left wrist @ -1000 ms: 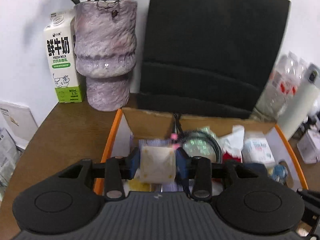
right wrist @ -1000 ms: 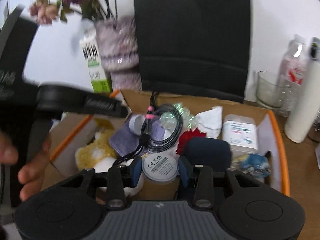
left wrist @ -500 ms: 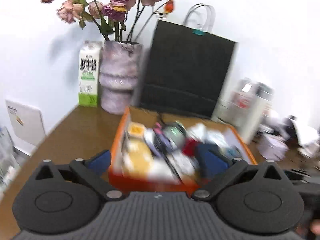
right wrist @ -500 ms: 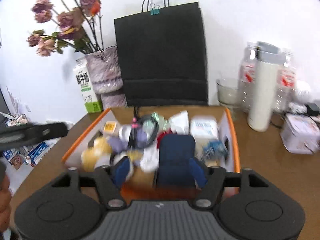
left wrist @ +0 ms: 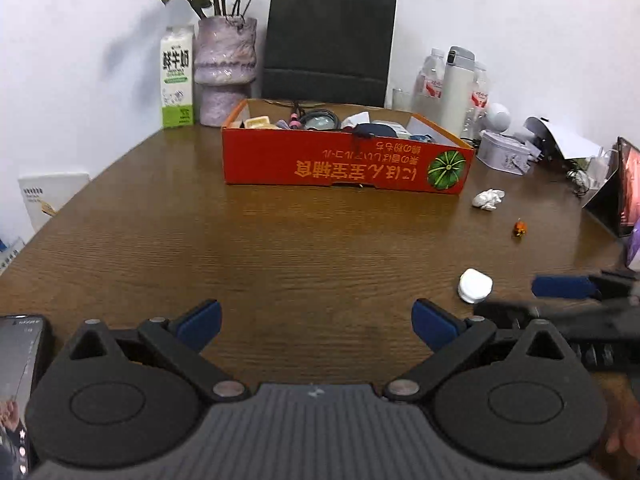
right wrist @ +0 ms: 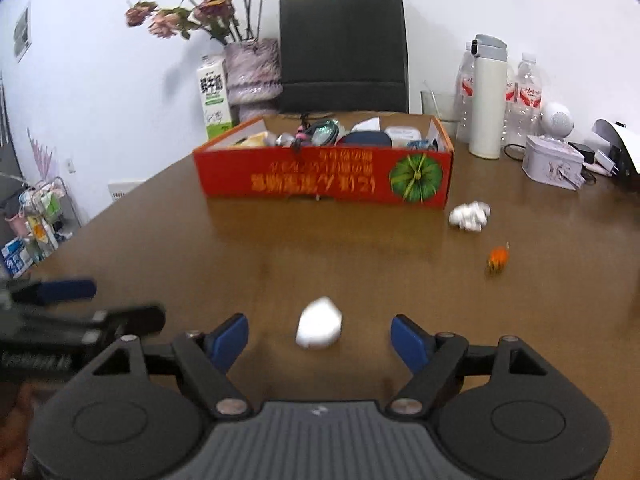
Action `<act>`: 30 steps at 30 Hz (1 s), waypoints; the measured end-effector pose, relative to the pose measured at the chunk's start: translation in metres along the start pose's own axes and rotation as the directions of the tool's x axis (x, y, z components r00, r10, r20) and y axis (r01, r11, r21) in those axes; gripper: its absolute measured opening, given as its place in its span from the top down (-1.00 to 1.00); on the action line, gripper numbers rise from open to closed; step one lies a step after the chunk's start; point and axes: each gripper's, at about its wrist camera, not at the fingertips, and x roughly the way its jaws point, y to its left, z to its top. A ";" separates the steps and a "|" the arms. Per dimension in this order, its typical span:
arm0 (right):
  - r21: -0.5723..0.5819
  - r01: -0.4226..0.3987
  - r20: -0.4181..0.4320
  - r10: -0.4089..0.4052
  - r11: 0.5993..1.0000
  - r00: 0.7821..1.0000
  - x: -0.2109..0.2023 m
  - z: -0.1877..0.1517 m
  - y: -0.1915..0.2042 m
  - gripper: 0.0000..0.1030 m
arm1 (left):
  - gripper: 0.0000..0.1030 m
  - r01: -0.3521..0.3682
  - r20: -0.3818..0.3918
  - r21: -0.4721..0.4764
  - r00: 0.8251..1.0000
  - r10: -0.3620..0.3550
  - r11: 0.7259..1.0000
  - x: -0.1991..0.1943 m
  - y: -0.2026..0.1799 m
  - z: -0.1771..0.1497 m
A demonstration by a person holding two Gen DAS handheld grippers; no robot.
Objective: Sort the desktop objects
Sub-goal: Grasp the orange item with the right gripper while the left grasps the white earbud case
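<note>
An orange cardboard box (left wrist: 344, 168) (right wrist: 328, 178) full of small items stands mid-table. On the wood lie a small white case (left wrist: 474, 285) (right wrist: 319, 323), a crumpled white tissue (left wrist: 488, 199) (right wrist: 470, 216) and a tiny orange object (left wrist: 519, 228) (right wrist: 497, 259). My left gripper (left wrist: 316, 322) is wide open over bare wood, nothing between its blue pads. My right gripper (right wrist: 320, 338) has its jaws opening; the white case lies just ahead between the fingers, untouched. Its blue fingertip (left wrist: 560, 286) shows at the right edge of the left wrist view.
Behind the box stand a milk carton (left wrist: 177, 76), a purple vase (left wrist: 225, 70) with dried roses, a black paper bag (left wrist: 330, 42), water bottles, a white flask (right wrist: 487, 98) and a tin (right wrist: 554, 162). A phone (left wrist: 20, 364) lies near-left; a tablet (left wrist: 624, 188) stands at right.
Both grippers let go of what they held over the box, opened, and drew far back toward the table's near edge. The box now sits well ahead of them.
</note>
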 end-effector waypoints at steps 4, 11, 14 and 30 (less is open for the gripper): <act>-0.040 0.025 0.004 -0.025 0.999 1.000 -0.006 -0.019 0.004 -0.52 | -1.00 0.005 0.004 0.002 1.000 -0.005 1.000 0.002 -0.004 -0.007; -0.011 -0.007 0.057 0.008 1.000 0.998 -0.018 -0.027 -0.002 -0.54 | -1.00 0.003 0.000 -0.017 1.000 -0.003 1.000 0.002 -0.008 -0.011; -0.018 0.024 0.080 -0.023 1.000 0.997 -0.019 -0.022 -0.009 -0.52 | -1.00 0.013 0.018 -0.007 1.000 -0.013 1.000 0.000 -0.013 -0.006; 0.161 0.254 -0.032 -0.252 0.954 0.967 0.076 0.057 -0.120 0.14 | -0.23 0.225 -0.084 0.109 0.973 -0.216 0.968 0.070 -0.090 0.022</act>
